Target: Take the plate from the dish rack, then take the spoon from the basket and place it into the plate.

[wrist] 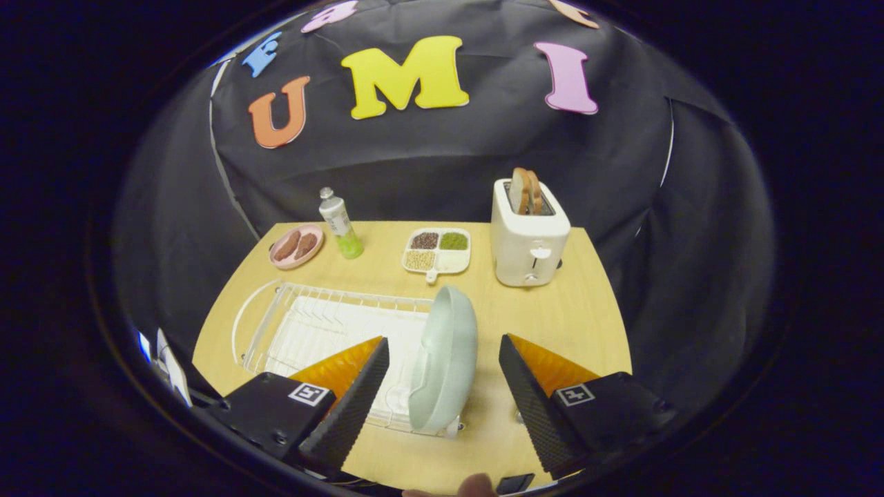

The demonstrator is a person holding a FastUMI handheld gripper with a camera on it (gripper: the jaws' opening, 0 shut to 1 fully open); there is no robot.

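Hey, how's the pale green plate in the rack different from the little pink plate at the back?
The green plate stands on edge in the dish rack, between the open gripper fingers; the pink plate lies flat on the table. The green one is empty; the pink one holds brown food. Both are round.

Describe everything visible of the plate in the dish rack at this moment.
The plate is pale mint green, smooth and glossy, like ceramic or melamine, with a raised rim. It stands on edge at the right end of the white wire dish rack, leaning slightly, its hollow face turned toward the rack's length. It sits between the open fingers of the hand-held gripper, which do not touch it.
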